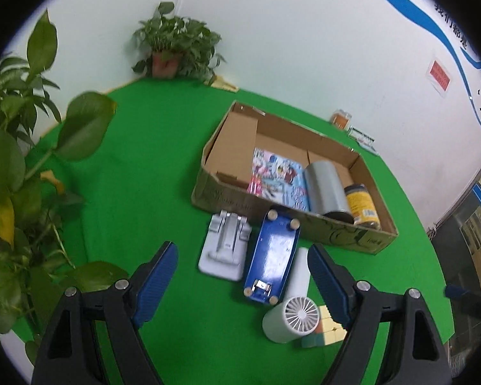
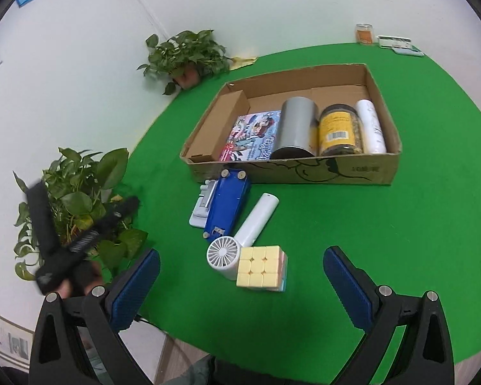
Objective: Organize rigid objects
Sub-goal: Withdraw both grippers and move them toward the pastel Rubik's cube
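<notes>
Left claw spread wide, holding nothing, above the green table. Between and just ahead of its fingers, left to right: grey stand, blue stapler bottom-up, white tube, then white fan and pastel cube near its right finger. Cardboard box farther ahead, holding book, grey can, jar. Right claw also spread, empty; fan and cube touching, just ahead between its fingers. Box well ahead.
</notes>
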`<action>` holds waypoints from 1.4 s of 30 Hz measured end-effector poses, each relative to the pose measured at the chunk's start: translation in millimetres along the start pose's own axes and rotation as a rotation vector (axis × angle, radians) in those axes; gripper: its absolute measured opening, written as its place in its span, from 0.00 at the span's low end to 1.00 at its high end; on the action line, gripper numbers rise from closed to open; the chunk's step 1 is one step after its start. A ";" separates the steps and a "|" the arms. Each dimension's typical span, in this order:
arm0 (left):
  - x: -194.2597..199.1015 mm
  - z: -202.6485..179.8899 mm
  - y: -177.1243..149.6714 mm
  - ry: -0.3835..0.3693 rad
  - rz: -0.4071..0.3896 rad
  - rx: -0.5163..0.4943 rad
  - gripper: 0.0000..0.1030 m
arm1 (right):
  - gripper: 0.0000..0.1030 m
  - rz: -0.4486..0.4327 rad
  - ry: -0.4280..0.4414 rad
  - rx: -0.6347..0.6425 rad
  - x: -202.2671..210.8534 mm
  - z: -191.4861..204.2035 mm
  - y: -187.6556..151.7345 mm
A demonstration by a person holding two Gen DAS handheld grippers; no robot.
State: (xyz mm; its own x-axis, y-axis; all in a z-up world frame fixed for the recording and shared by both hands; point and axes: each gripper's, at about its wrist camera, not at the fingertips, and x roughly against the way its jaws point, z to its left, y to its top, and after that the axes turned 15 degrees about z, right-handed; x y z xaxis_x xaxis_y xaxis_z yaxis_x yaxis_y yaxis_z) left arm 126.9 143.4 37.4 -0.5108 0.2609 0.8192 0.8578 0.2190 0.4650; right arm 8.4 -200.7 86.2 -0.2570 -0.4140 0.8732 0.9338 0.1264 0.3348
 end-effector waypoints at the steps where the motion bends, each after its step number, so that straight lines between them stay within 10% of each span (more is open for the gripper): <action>1: -2.8 -0.4 -3.1 0.000 0.010 -0.001 0.81 | 1.00 -0.014 -0.008 -0.006 5.0 -1.3 -0.9; 23: -27.4 -17.9 -21.0 -0.076 0.105 -0.068 0.81 | 1.00 -0.002 -0.114 0.057 -0.1 -17.4 7.9; 42: -54.0 -23.7 -28.3 -0.102 0.203 -0.080 0.81 | 1.00 0.138 -0.145 -0.138 11.3 -35.7 31.0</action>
State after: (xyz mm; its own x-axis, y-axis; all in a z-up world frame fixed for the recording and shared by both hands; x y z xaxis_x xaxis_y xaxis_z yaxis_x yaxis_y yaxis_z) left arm 131.6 100.8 -12.0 -0.3273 0.3862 0.8624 0.9432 0.0785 0.3228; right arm 43.3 -233.6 93.9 -0.1482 -0.2663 0.9524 0.9852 0.0441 0.1656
